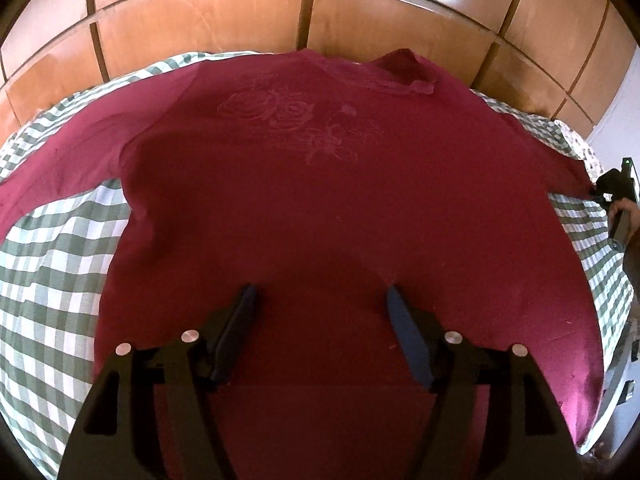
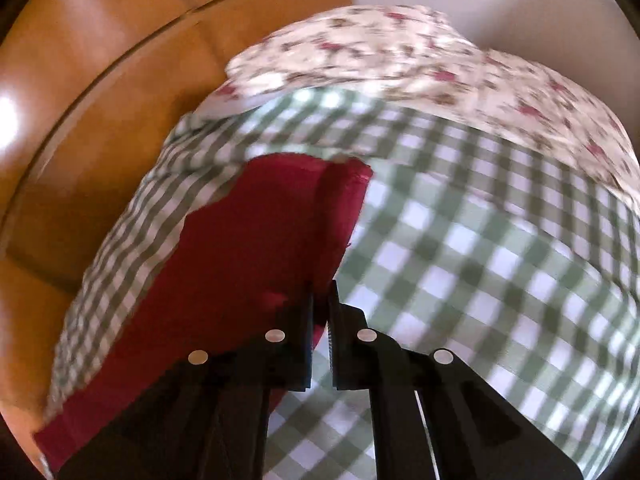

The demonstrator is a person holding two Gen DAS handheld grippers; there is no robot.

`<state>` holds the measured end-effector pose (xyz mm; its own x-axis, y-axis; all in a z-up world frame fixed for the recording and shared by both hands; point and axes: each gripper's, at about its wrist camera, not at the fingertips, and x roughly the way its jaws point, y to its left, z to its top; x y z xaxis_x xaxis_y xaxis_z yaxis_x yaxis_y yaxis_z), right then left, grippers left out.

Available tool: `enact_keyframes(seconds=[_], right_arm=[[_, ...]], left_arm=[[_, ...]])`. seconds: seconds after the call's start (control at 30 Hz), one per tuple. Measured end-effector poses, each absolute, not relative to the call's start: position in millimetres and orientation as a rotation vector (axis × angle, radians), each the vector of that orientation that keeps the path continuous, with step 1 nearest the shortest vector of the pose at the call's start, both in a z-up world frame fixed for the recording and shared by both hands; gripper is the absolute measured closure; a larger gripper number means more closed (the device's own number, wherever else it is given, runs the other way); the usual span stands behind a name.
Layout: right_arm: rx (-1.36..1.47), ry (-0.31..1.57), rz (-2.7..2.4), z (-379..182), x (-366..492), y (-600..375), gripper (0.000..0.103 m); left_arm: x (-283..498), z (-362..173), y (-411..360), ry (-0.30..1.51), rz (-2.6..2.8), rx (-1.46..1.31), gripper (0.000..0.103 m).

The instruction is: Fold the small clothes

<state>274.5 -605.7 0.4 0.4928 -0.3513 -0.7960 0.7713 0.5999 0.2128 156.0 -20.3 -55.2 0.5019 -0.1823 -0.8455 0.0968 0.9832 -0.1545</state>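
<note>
On the checked sheet [image 1: 52, 264], a maroon shirt [image 1: 320, 208] lies flat.

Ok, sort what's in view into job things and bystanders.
Job: red shirt, its sleeve, left gripper open above it, right gripper pinching the sleeve.
Bystanders: checked sheet, flowered pillow, wooden wardrobe.

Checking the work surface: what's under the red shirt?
The red shirt lies on a green-checked sheet, which shows around its edges. Whatever is beneath the shirt's middle is covered.
</note>
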Motion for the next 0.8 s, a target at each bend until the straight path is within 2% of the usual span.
enact_keyframes(seconds=[0.2,0.37,0.63,0.7,0.73,0.77,0.8], right_arm=[[0.48,0.683,-0.539,59,283,-545,0.098],[0.35,0.651,-0.198,94,305,-431,0.098],[0.178,0.742,0.339,75,333,-207,0.098],[0.162,0.787,0.45,67,334,-171,0.079],[0.166,0.797,0.473,66,331,-160,0.053],[0.18,0.786,0.47,66,327,-160,0.036],[0.207,0.773,0.463,66,326,-167,0.036]], left_arm=[[160,-47,-7,1.013,-0.202,-0.143,0.035],[164,-40,6,0.999,-0.213,-0.211,0.033],[176,-26,34,0.961,-0.229,-0.342,0.032],[180,-21,42,0.947,-0.233,-0.362,0.032],[182,-20,45,0.943,-0.229,-0.365,0.032],[185,-19,50,0.936,-0.232,-0.374,0.032],[187,-18,53,0.935,-0.235,-0.381,0.032]])
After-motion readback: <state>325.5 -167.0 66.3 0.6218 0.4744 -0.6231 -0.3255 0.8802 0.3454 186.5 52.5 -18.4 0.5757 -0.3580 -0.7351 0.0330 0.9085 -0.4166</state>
